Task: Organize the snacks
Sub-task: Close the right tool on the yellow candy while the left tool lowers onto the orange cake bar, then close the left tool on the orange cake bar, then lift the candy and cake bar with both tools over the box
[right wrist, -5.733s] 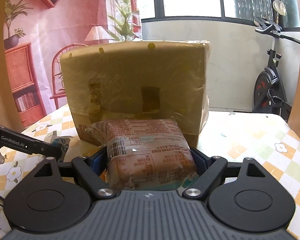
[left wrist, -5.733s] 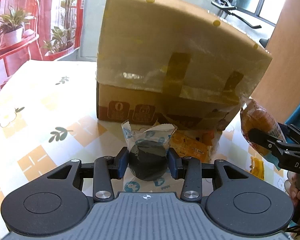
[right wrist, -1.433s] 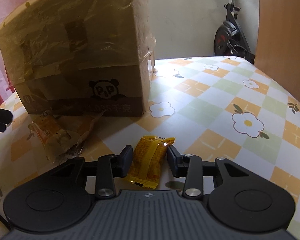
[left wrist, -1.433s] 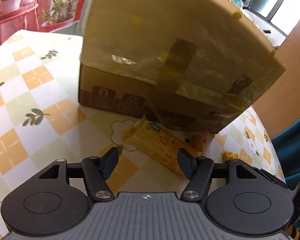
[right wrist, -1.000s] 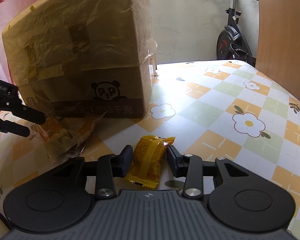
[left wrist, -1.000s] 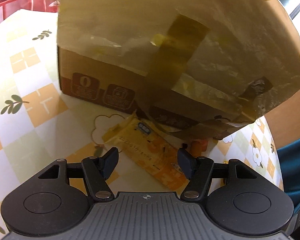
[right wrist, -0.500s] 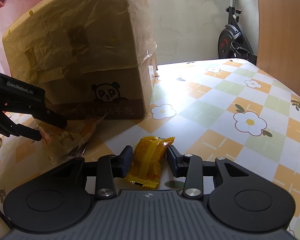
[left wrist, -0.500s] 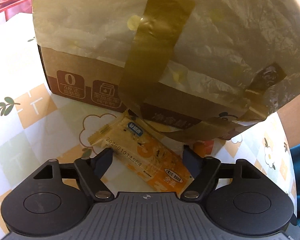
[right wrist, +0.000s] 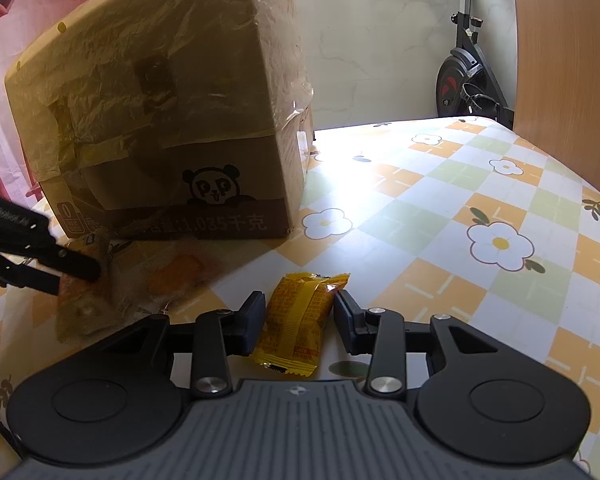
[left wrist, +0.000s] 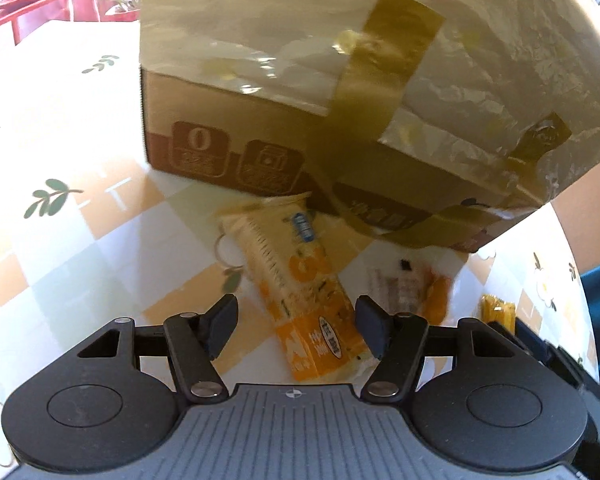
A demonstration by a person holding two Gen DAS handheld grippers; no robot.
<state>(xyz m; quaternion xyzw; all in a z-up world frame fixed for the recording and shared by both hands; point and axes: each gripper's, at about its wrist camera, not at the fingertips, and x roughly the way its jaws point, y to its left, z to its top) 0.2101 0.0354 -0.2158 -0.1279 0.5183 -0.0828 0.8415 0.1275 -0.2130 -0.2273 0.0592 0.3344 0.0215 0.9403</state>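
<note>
In the left wrist view my left gripper (left wrist: 296, 328) is open, its fingers either side of a long orange-and-cream snack packet (left wrist: 296, 280) lying on the table before the taped cardboard box (left wrist: 340, 92). A blurred clear packet with an orange snack (left wrist: 410, 292) lies to its right. In the right wrist view my right gripper (right wrist: 300, 322) is open around a small yellow snack packet (right wrist: 296, 320) on the table, with small gaps at both pads. The left gripper's fingers (right wrist: 76, 266) show at the left, over the orange packet (right wrist: 84, 304).
The box (right wrist: 172, 120) with a panda logo stands on a floral checked tablecloth (right wrist: 480, 216). The yellow packet also shows at the right of the left wrist view (left wrist: 498, 312). An exercise bike (right wrist: 468, 80) and a wooden panel (right wrist: 568, 60) stand behind the table.
My left gripper has moved forward and swung, so the orange packet now lies lengthwise between its open fingers. My right gripper has stayed open around the yellow packet.
</note>
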